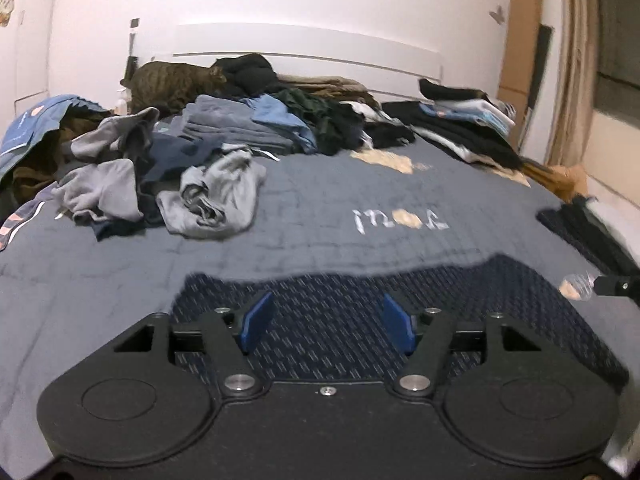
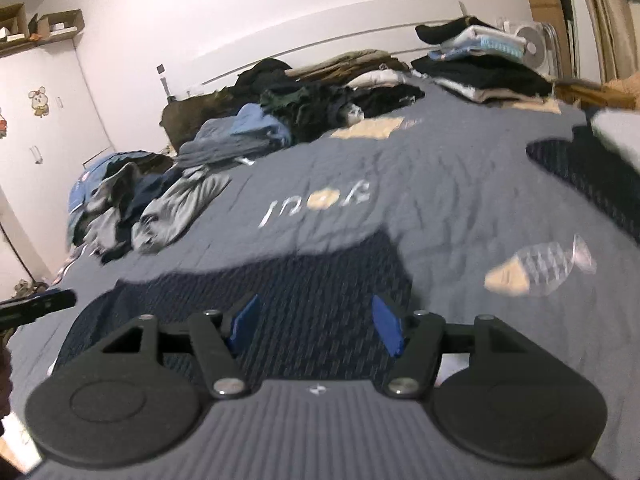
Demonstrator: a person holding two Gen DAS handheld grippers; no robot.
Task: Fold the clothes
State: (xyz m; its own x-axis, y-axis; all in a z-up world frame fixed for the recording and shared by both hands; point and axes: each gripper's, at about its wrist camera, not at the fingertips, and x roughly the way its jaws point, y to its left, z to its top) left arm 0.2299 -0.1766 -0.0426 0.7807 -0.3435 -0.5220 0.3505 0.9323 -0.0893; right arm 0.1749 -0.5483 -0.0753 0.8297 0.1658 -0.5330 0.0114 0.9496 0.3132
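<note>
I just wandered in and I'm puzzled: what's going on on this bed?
A person is folding laundry with two hand-held grippers. The left gripper and right gripper both stand open above a dark patterned garment lying on the bedspread, holding nothing. An unfolded heap waits, folded stacks sit beyond, and a cat rests near the headboard.

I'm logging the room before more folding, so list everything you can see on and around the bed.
patterned garment: one, dark navy, flat on the near bedspread under both grippers
bedspread: one, grey-blue, covers the bed
unfolded clothes: one heap, grey and navy, left
folded stack: one, black, white, light blue, far right
cat: one, tabby, by the headboard
cardboard: one, brown, against the wall
left hand-held gripper: one, black, blue pads, open
right hand-held gripper: one, same, open
</note>
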